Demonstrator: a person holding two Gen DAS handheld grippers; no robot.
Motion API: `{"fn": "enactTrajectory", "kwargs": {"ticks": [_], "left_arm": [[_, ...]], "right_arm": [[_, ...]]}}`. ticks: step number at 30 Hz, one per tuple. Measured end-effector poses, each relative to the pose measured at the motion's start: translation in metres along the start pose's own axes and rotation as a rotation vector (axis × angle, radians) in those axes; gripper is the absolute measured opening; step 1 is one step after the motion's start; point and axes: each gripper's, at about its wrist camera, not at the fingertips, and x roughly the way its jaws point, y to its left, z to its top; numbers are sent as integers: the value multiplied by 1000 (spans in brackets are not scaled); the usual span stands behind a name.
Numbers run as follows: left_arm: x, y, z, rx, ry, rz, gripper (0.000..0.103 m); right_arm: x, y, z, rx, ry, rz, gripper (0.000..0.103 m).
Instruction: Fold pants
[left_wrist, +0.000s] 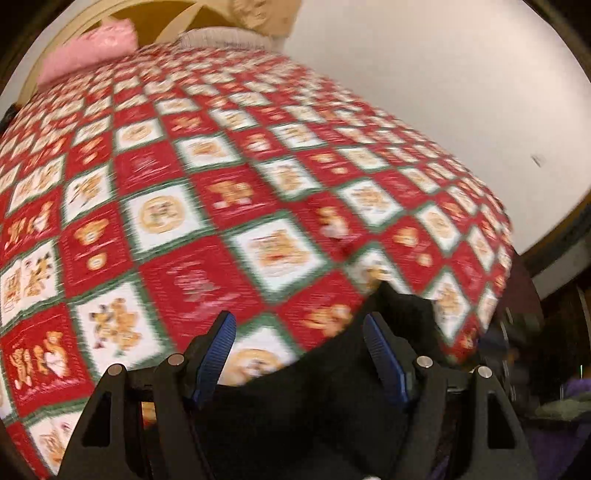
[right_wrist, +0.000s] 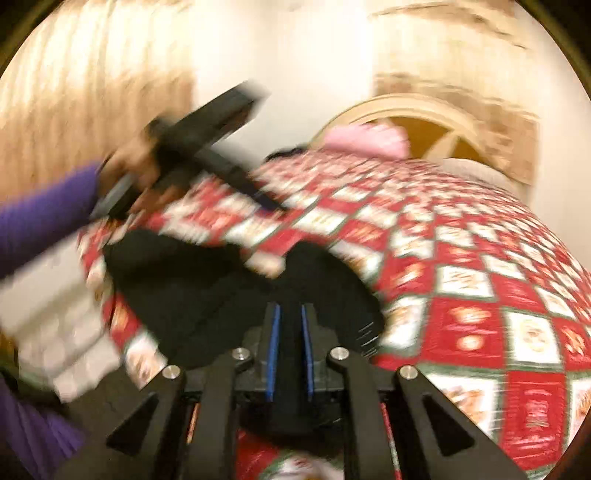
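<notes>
The black pants (right_wrist: 192, 291) lie bunched on the near edge of a bed with a red, white and green checked quilt (right_wrist: 461, 266). My right gripper (right_wrist: 290, 314) is shut on a fold of the pants, its blue pads close together with black cloth between them. My left gripper (left_wrist: 299, 328) is open above the quilt, with the pants (left_wrist: 314, 398) below and between its fingers. In the right wrist view the left gripper (right_wrist: 273, 206) shows blurred, held in a hand above the quilt.
A pink pillow (left_wrist: 92, 48) and a pale pillow (left_wrist: 225, 38) lie at the head of the bed by a curved wooden headboard (right_wrist: 424, 110). A white wall (left_wrist: 443, 92) runs along the far side. The person's purple sleeve (right_wrist: 44, 218) shows at the left.
</notes>
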Motion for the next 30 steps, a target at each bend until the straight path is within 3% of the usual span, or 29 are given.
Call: {"fn": "enactTrajectory", "kwargs": {"ticks": [3, 9, 12, 15, 18, 22, 30], "left_arm": [[0, -45, -15, 65, -19, -34, 73], [0, -96, -57, 69, -55, -63, 74], [15, -94, -72, -56, -41, -113, 74], [32, -82, -81, -196, -36, -140, 74], [53, -73, -84, -307, -19, -148, 74], [67, -68, -80, -396, -52, -174, 74], [76, -85, -76, -275, -52, -99, 67]], "right_arm": [[0, -33, 5, 62, 7, -82, 18], [24, -62, -1, 110, 146, -61, 19], [35, -59, -6, 108, 176, -12, 25], [52, -58, -14, 92, 219, 9, 25], [59, -63, -15, 153, 225, 25, 24], [63, -71, -9, 223, 215, 38, 12], [95, -85, 5, 283, 281, 41, 10]]}}
